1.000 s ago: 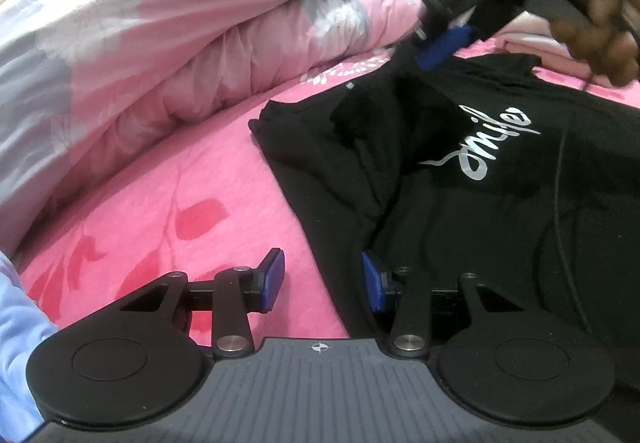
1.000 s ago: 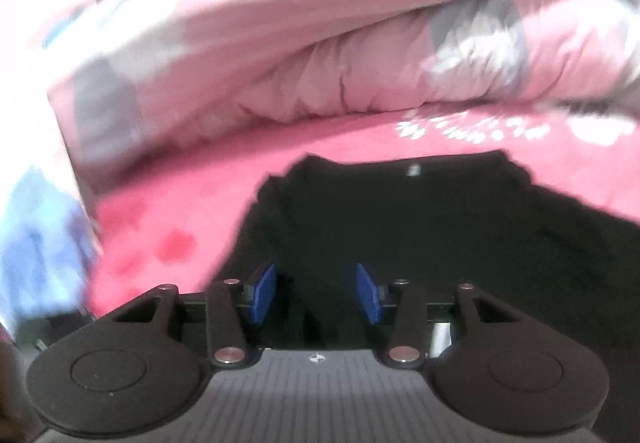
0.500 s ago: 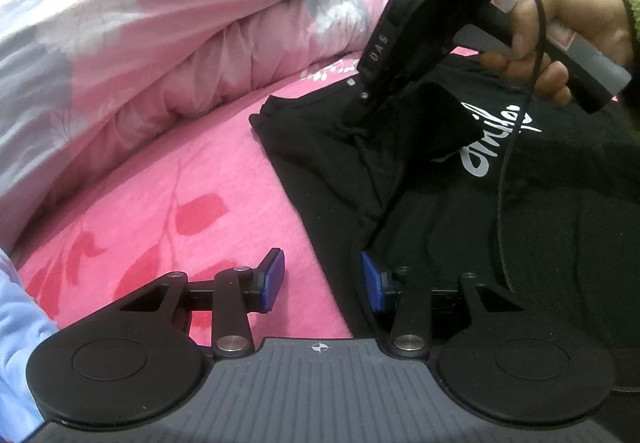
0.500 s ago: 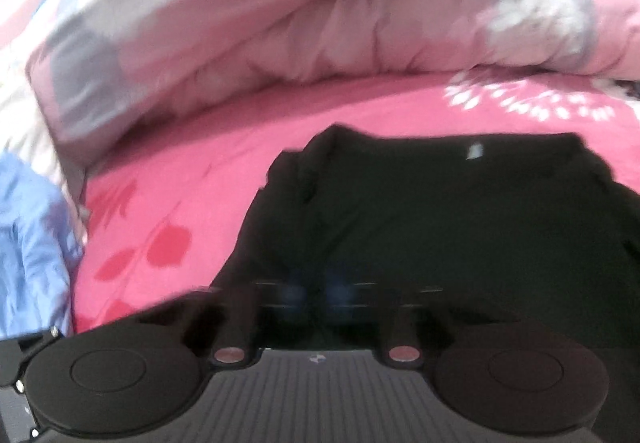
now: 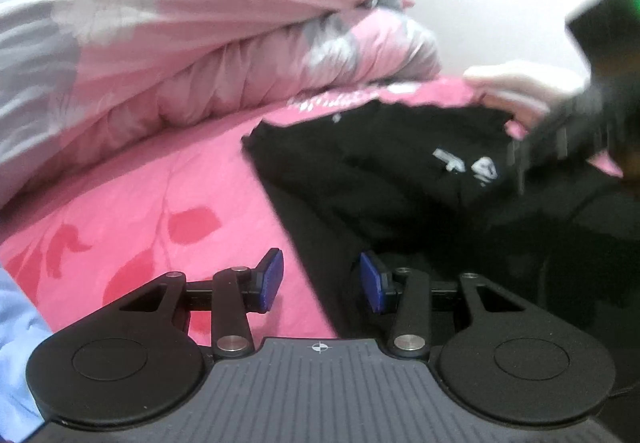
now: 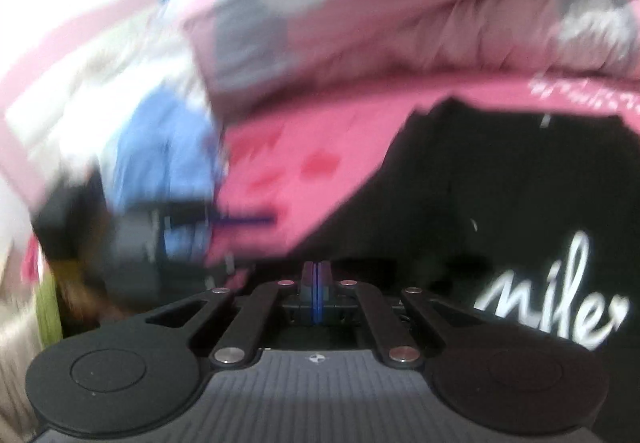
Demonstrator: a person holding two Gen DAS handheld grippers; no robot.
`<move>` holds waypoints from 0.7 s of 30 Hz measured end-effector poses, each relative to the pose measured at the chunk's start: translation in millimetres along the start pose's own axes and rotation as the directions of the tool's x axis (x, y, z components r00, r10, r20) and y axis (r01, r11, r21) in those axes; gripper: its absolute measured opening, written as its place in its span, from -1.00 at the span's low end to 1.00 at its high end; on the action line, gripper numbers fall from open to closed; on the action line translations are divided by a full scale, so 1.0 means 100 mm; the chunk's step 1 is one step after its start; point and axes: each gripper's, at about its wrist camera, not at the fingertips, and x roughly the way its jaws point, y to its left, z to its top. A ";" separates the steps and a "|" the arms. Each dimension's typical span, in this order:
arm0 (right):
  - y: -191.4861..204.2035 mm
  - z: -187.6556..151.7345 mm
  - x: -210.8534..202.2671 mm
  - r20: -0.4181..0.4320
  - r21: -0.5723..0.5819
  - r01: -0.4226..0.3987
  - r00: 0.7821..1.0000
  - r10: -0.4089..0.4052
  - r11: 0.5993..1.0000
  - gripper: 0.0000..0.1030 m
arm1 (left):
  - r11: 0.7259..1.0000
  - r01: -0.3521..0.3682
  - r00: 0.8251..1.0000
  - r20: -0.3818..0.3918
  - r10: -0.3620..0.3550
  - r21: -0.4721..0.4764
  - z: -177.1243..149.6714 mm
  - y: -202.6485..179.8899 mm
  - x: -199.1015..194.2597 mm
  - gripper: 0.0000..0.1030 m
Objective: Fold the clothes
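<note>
The right tool (image 6: 316,285), open a second earlier, had closed pad to pad, seemingly pinching the black T-shirt (image 5: 400,179) that lay on the pink bed (image 5: 160,203) near its duvet edge. The left tool (image 5: 320,279) stayed wide, straddling the shirt's side hem.

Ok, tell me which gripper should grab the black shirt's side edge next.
Left, probably. The left gripper is open and low, with the black shirt's edge running between its jaws. The right gripper is shut, and its view is blurred.
</note>
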 end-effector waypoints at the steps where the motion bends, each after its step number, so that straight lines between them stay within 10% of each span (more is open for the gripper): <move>1: 0.02 -0.05 0.02 -0.021 -0.009 0.001 1.000 -0.001 1.000 -1.00 | 1.000 0.018 1.000 0.018 -0.018 0.000 0.01 -0.01 -0.03 -0.16; 7: 0.11 -0.37 0.11 -0.146 -0.061 0.004 0.989 -0.013 0.998 -0.96 | 0.992 0.114 0.990 0.079 -0.118 0.058 0.03 -0.20 -0.10 -0.15; 13: -0.32 -0.24 -0.31 -0.014 0.176 -0.006 1.000 0.008 0.984 -0.92 | 0.970 0.075 0.995 0.046 -0.088 0.230 -0.04 -0.58 0.04 -0.14; 21: -0.58 0.07 -0.06 0.004 0.083 0.228 0.973 -0.229 0.970 -0.56 | 0.950 0.047 0.999 -0.004 -0.048 0.310 -0.13 -0.71 0.14 -0.12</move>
